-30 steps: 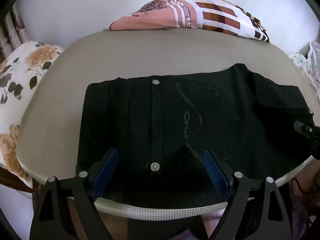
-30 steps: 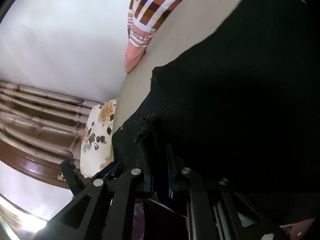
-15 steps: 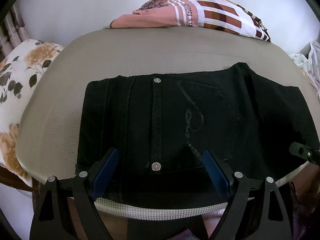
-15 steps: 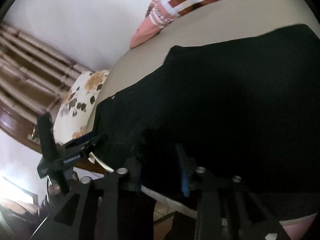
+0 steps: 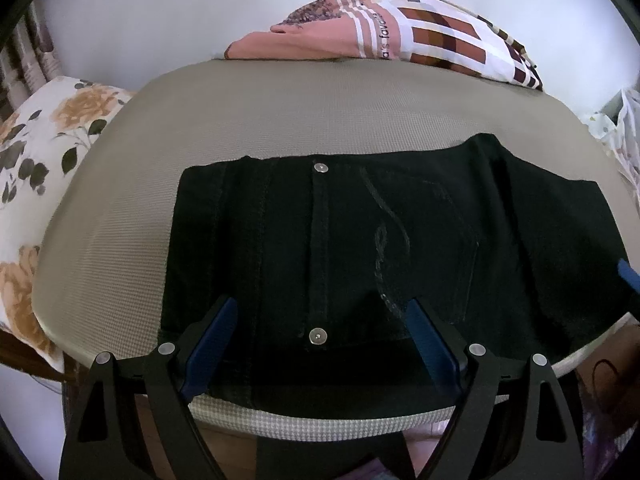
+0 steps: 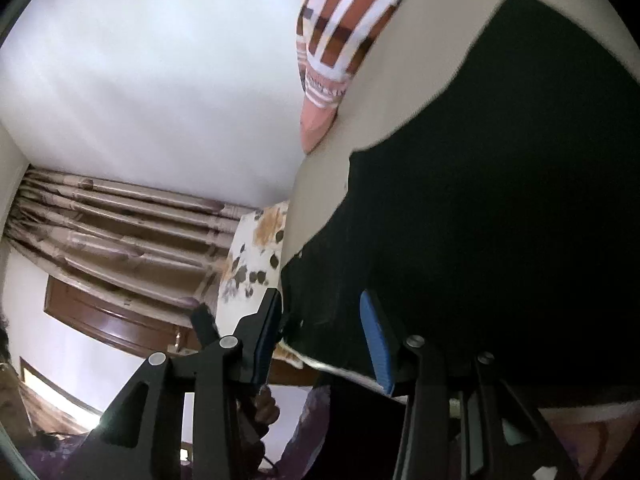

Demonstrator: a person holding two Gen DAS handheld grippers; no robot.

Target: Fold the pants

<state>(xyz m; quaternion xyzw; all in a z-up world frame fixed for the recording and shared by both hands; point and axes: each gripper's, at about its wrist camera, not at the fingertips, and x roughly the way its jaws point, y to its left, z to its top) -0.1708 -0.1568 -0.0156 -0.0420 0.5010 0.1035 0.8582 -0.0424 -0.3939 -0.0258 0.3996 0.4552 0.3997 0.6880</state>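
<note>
Your left tongs (image 5: 320, 336) stand wide apart, grasping nothing, poised over the near edge of the folded pants (image 5: 380, 248) lying flat on the pad (image 5: 320, 112). Your right tongs (image 6: 320, 332) have just been parting; the pants' edge sits between the fingers (image 6: 376, 340), pads clear of the cloth

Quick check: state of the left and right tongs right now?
Left tongs: open wide over the black pants, gripping nothing.
Right tongs: have just been opening; the pants' edge lies between the pads, not gripped.
</note>
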